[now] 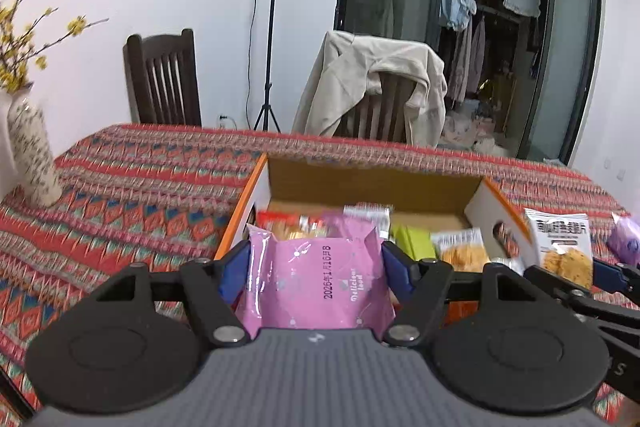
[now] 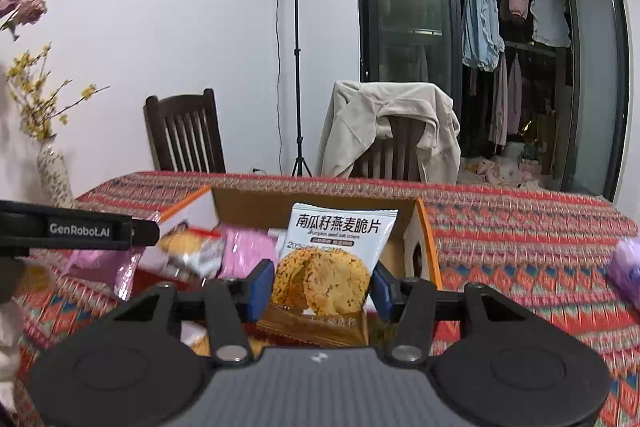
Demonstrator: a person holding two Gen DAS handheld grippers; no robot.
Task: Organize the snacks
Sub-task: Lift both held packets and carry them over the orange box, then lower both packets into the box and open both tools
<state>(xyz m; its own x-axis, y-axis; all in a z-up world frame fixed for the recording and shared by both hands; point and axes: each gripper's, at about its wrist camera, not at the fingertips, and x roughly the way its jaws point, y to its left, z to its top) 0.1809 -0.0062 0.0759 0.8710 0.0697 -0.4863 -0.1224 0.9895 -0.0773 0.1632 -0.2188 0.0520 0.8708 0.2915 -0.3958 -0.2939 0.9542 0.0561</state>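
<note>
Left gripper (image 1: 316, 269): clamped on pink packet (image 1: 316, 283), just short of cardboard box (image 1: 372, 183).
Right gripper (image 2: 323, 287): clamped on oat crisp packet (image 2: 332, 259), near box front.
Done: several snacks (image 1: 460, 251) inside box.
Left: both held packets; purple packet (image 2: 628, 267) on table (image 2: 520, 235), right of box.

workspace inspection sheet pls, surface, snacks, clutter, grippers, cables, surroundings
surface: patterned red tablecloth over the table
job's things: open cardboard box holding snack packets; pink packet; oat crisp packet
clutter: vase of yellow flowers; purple packet at the right edge
grippers: left gripper shut on the pink packet; right gripper shut on the oat crisp packet
cables: one hangs beside the light stand
surroundings: two wooden chairs, one under a beige jacket; hanging laundry behind glass doors
</note>
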